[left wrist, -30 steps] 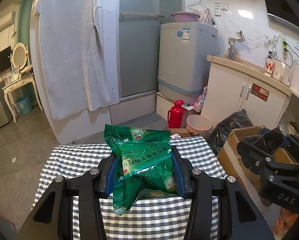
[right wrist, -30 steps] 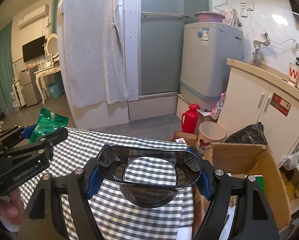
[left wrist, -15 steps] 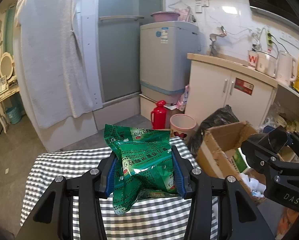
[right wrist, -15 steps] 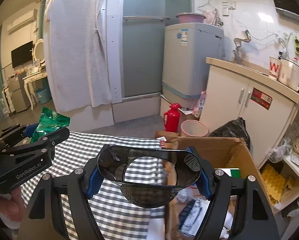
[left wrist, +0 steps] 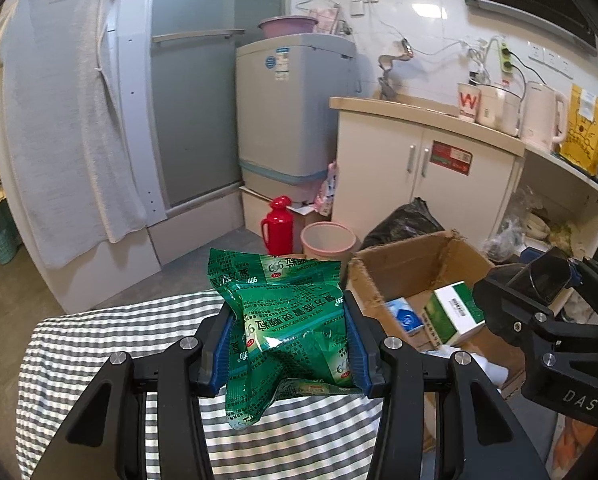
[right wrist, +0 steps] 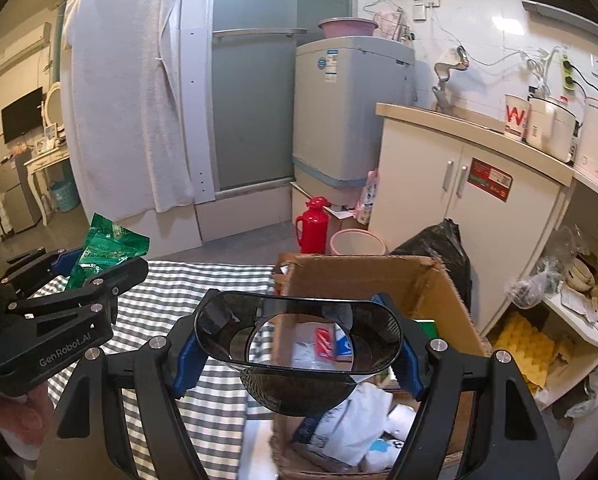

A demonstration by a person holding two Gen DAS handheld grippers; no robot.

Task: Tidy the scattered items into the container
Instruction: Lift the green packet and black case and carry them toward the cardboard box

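My left gripper [left wrist: 289,344] is shut on a crumpled green packet [left wrist: 287,320] and holds it above the right end of the checked table [left wrist: 99,360]. My right gripper [right wrist: 297,344] is shut on a dark see-through oval dish [right wrist: 297,340] and holds it over the near left edge of the open cardboard box [right wrist: 427,292]. The box [left wrist: 399,272] holds a green and white carton [left wrist: 455,312], a blue pack [left wrist: 405,316] and white bags. The right gripper shows at the right of the left wrist view [left wrist: 547,280]. The left gripper with its packet [right wrist: 103,252] shows at the left of the right wrist view.
The box stands on the floor right of the table [right wrist: 203,280]. Behind it are a black rubbish bag [right wrist: 439,252], a pink bin [right wrist: 357,242], a red flask [right wrist: 313,224], a white cabinet [right wrist: 459,192] and a washing machine [right wrist: 347,112]. Open shelves [right wrist: 571,312] stand at the right.
Both grippers have swung to the right with their loads. The box has come fully into view, and the dish now hangs over its edge.
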